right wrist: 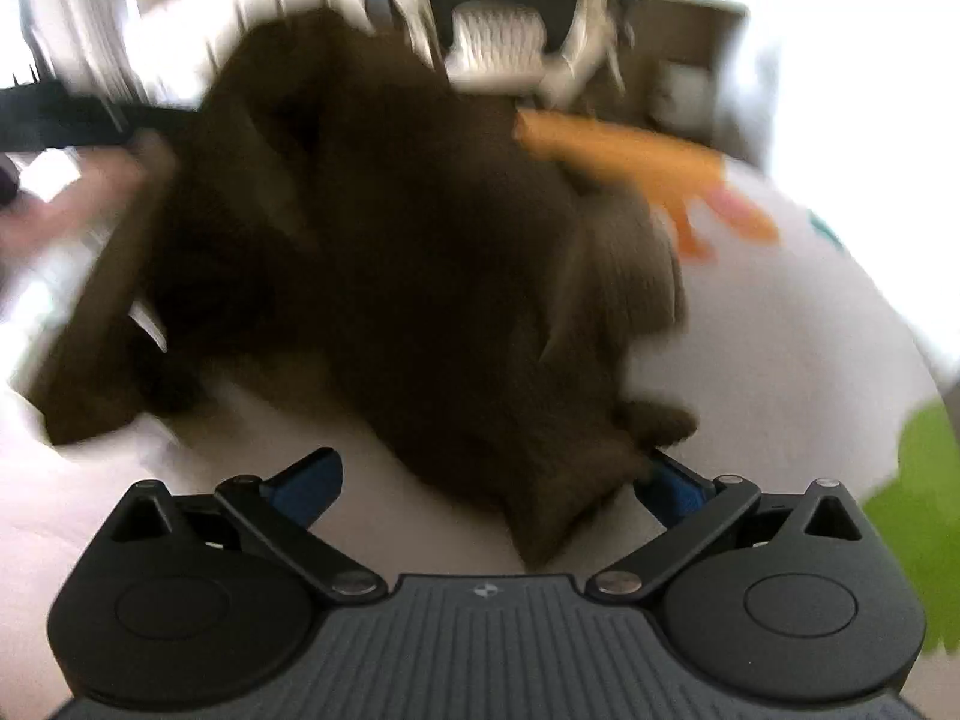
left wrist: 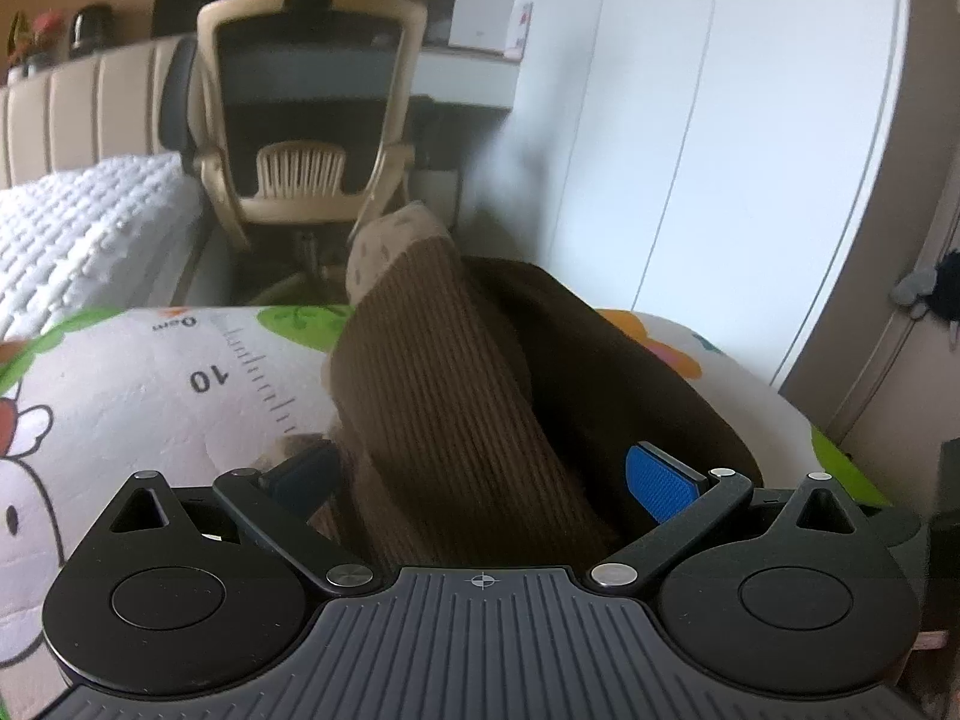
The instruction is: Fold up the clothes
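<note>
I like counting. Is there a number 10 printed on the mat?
Yes, a black 10 sits beside ruler marks on the cartoon mat in the left wrist view.

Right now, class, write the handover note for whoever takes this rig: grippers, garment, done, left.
Left gripper: jaws wide apart, brown ribbed garment lying between them, not pinched.
Right gripper: jaws apart, a garment corner between them; view blurred.
The garment lies bunched on the printed mat, by the office chair.
Done: no neat fold visible.
Left: spread flat, fold.
</note>
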`<state>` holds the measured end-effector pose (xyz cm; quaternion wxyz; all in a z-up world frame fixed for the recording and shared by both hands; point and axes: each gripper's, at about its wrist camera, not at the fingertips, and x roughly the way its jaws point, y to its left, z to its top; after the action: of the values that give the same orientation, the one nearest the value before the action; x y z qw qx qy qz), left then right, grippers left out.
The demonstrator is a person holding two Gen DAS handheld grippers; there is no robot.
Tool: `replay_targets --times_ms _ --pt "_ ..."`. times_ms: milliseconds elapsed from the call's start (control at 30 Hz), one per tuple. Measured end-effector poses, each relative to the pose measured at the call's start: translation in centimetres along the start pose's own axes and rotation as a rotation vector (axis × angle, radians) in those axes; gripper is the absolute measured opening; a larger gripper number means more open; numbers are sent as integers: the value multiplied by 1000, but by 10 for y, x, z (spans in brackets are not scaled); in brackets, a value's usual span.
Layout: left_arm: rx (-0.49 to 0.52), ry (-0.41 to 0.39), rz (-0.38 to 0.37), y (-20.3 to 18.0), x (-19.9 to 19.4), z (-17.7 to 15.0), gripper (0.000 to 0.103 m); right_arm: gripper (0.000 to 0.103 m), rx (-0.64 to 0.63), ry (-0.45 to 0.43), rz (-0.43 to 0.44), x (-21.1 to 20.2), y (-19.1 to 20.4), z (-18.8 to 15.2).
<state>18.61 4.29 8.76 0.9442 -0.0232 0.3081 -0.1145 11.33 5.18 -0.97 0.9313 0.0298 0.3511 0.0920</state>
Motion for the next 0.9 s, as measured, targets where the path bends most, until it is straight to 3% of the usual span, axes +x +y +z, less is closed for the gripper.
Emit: replay_targets --times_ms 67,133,267,400,500,667,700,800,900 --pt "34 -17 22 3 -1 5 103 103 6 -130 13 -16 -5 16" --pt "68 -6 79 6 6 6 103 103 14 -196 2 -17 -9 35" --pt "114 35 204 20 23 -2 103 103 -13 -122 -35 35 -4 52" --pt "145 82 382 50 28 -13 103 103 -25 -38 -301 76 -21 49" --pt "170 156 465 78 24 -27 103 103 54 -52 -454 67 -59 41" --pt "197 223 494 106 20 -39 103 103 52 -86 -674 45 -100 32" --pt "197 220 488 109 19 -38 103 103 63 -117 -654 36 -104 34" --pt "173 131 424 100 10 -17 103 103 114 -173 -433 17 -104 51" --pt "150 43 360 92 1 4 103 103 56 -188 -269 22 -75 78"
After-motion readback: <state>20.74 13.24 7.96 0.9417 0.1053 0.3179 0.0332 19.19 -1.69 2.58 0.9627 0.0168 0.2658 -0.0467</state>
